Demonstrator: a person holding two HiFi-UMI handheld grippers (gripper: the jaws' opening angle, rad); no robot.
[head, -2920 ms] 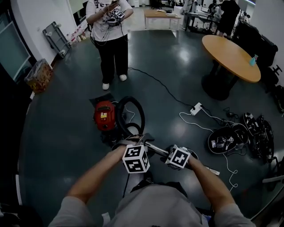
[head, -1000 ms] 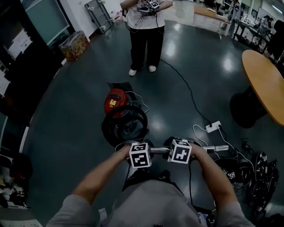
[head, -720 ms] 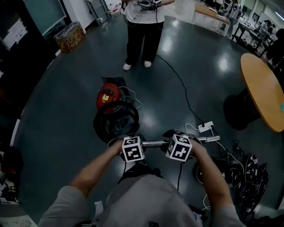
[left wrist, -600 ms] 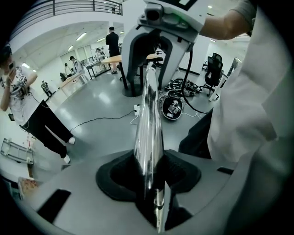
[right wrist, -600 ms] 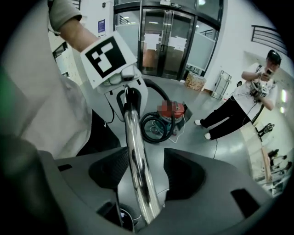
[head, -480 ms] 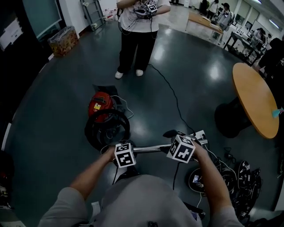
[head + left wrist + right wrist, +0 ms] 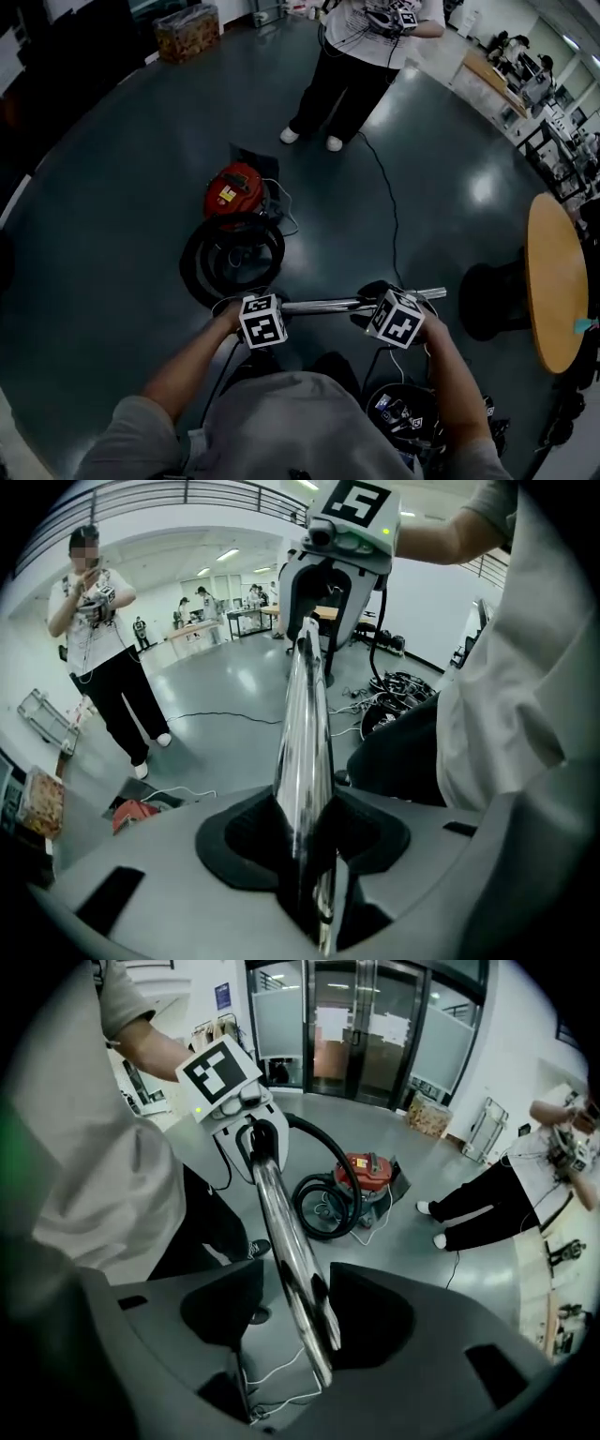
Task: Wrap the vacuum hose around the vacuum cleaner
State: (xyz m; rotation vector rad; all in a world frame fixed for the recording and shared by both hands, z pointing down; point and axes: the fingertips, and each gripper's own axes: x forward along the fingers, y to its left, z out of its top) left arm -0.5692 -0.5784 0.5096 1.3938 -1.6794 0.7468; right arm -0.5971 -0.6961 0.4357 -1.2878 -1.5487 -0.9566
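The red vacuum cleaner [image 7: 232, 190] sits on the dark floor. Its black hose [image 7: 190, 262] lies in a coil just in front of it. A chrome wand [image 7: 328, 305] runs level between my two grippers. My left gripper [image 7: 286, 307] is shut on the wand [image 7: 305, 714], pads pressed on both sides [image 7: 305, 827]. My right gripper [image 7: 367, 309] is open around the wand's other end [image 7: 277, 1213], which leans on one pad with a gap at the other [image 7: 291, 1302]. The right gripper view shows the vacuum [image 7: 370, 1171] and hose coil [image 7: 325, 1232] beyond the left gripper.
A person [image 7: 361, 66] stands past the vacuum. A power cable [image 7: 389, 197] runs across the floor from there. A round wooden table [image 7: 553, 281] is at the right. A heap of black gear and cables [image 7: 403, 412] lies by my right side.
My view has swung round the vacuum, so the table now sits far right and the hose coil lies closer ahead. Both grippers stay on the level wand.
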